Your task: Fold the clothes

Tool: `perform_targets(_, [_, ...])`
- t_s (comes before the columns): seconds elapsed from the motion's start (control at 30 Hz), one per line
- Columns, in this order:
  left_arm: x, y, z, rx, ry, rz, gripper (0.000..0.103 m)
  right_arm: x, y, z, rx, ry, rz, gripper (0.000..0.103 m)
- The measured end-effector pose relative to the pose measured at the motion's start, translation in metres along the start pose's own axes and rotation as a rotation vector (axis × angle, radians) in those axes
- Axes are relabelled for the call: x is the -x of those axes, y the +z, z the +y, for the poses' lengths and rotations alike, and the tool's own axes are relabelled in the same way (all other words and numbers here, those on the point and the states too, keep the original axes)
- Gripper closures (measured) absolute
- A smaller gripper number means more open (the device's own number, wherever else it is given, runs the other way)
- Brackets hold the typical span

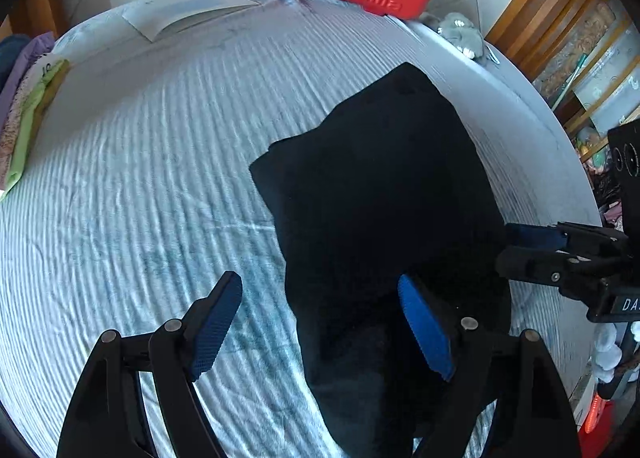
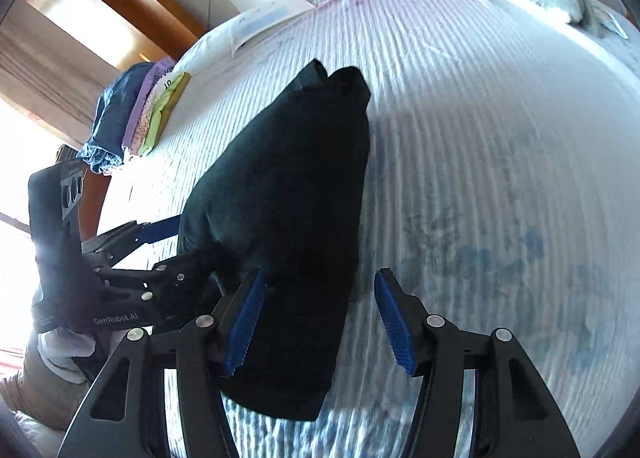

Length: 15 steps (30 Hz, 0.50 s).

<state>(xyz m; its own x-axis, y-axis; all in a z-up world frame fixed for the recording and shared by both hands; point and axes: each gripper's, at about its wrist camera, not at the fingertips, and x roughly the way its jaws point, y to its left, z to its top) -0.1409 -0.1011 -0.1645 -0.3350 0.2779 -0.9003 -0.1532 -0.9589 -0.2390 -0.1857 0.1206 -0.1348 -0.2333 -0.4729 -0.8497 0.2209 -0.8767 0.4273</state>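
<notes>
With the black garment (image 1: 384, 193) lying partly folded on the striped bedsheet (image 1: 160, 161), the left tool (image 1: 320, 330) gapes fully and the right tool (image 2: 316, 322) stands half open, neither gripping cloth, so 1 shallow pinch risks dragging the fold apart.

Daylight fills both views, bright and bluish on the striped bedcover (image 1: 140, 177). In the right wrist view the window side at left (image 2: 16, 161) is blown out to white glare. The black garment (image 1: 380, 197) reads as a flat dark mass with almost no detail. Fisheye bending curves every edge, corners go black, and the near bedcover smears with motion blur
</notes>
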Motion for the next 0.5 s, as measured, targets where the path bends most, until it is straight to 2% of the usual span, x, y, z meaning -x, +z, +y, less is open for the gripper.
perform_targets(0.23, [-0.007, 0.003, 0.001, -0.014, -0.042, 0.014, 0.02, -0.018, 0.007, -0.004, 0.026, 0.028, 0.018, 0.041])
perform_targets(0.3, [-0.008, 0.002, -0.001, -0.018, -0.071, 0.019, 0.027, -0.024, 0.008, -0.003, 0.034, 0.047, 0.019, 0.041])
perform_targets(0.37, [-0.008, 0.001, -0.005, -0.029, -0.1, 0.021, 0.042, -0.029, 0.009, -0.002, 0.046, 0.065, 0.021, 0.042])
perform_targets(0.5, [-0.009, 0.0, -0.008, -0.035, -0.136, 0.023, 0.045, -0.03, 0.007, -0.002, 0.061, 0.076, 0.027, 0.049])
